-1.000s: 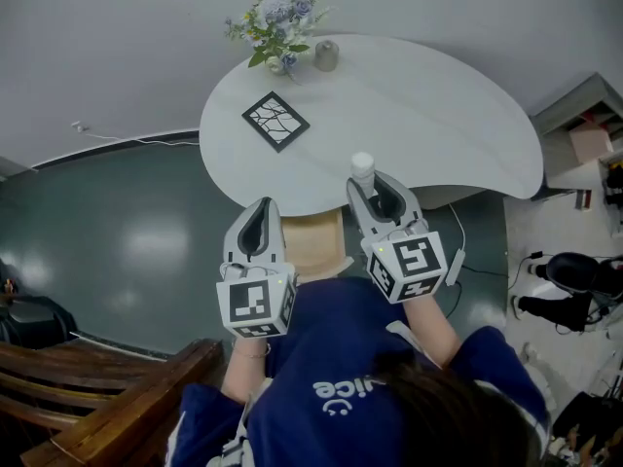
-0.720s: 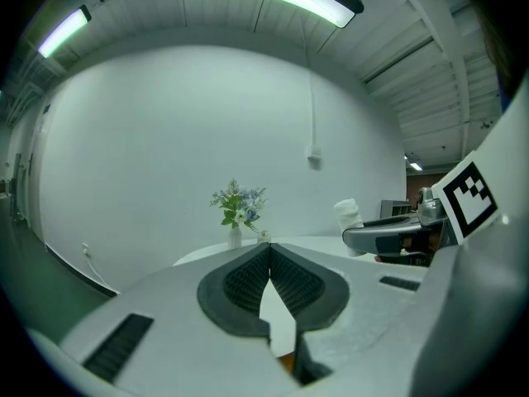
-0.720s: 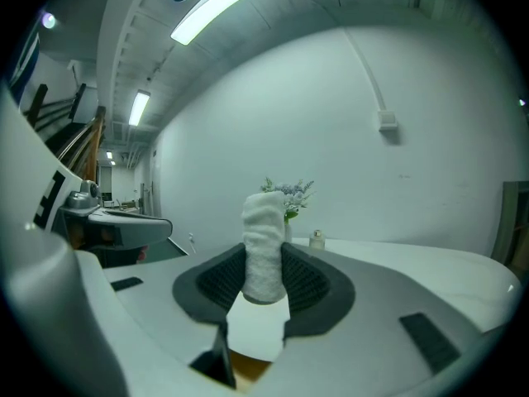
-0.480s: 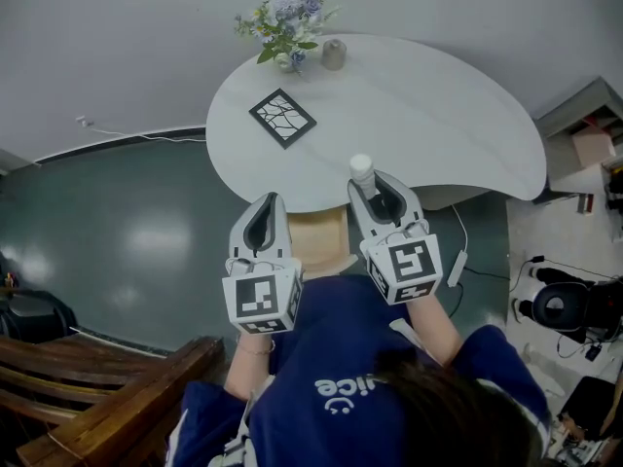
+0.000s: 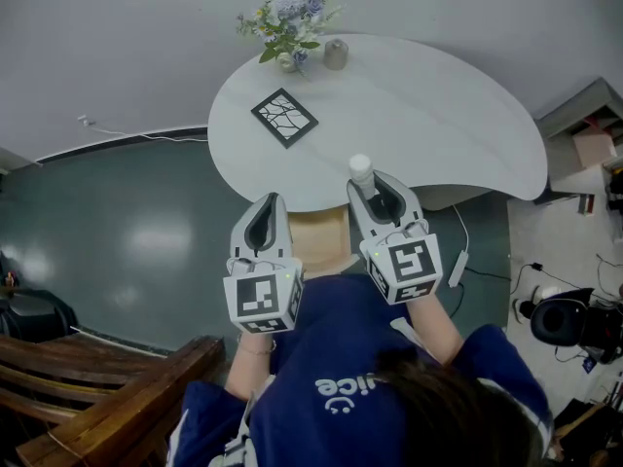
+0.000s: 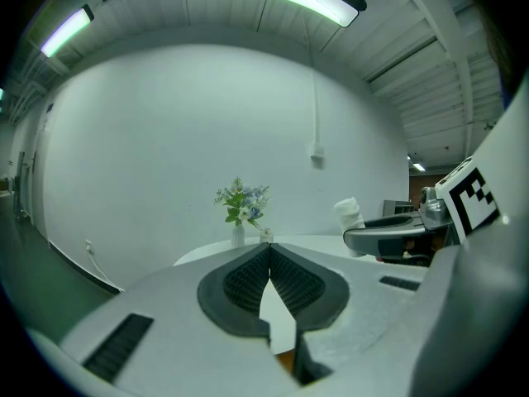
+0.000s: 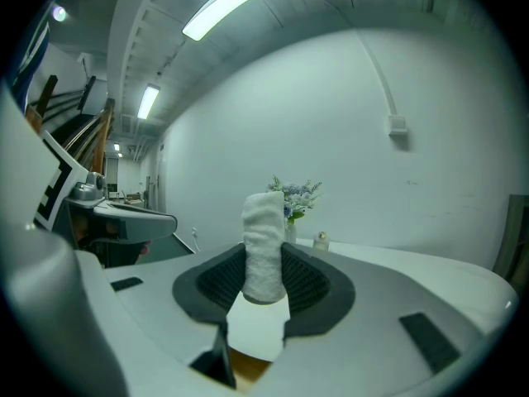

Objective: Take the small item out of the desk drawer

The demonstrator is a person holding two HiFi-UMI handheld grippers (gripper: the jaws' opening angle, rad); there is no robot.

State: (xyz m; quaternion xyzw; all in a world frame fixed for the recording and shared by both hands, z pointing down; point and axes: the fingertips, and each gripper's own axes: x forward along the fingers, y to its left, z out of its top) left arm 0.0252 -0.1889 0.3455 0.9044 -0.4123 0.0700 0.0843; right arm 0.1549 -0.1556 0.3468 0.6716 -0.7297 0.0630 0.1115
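Head view: lower part of white rolled terry-cloth towel (image 5: 361, 166) hidden between the jaws of right gripper (image 5: 372, 185), only its rounded top end clear, seen against the near edge of white kidney-shaped table (image 5: 438, 115). Pale wooden drawer (image 5: 316, 241) below that edge, between the two grippers, largely covered by them; contents not discernible. Left gripper (image 5: 270, 199) beside it, well apart from the towel. Person's hands concealed behind the marker cubes; blue top cut off at the lower frame edge. On the far tabletop, blue-and-white flower bouquet in a small vase (image 5: 285, 22), small grey cylindrical pot (image 5: 335, 54) and black-and-white patterned square tile (image 5: 284, 118). Left gripper view: ribbed dark pads of the left gripper (image 6: 269, 246) pressed together at the tips, nothing between them; the towel (image 6: 349, 213) at far right, small and partly cut by the right gripper (image 6: 388, 238); the bouquet (image 6: 242, 205) beyond. Right gripper view: the right gripper (image 7: 264, 259) clenched on the towel (image 7: 264, 242), held upright as a short, tightly rolled cylinder of nubby white cloth, upper half standing clear of the pads, lower end just below them; bouquet (image 7: 297, 195) half hidden behind the roll; the left gripper (image 7: 124, 217) at left, dim.
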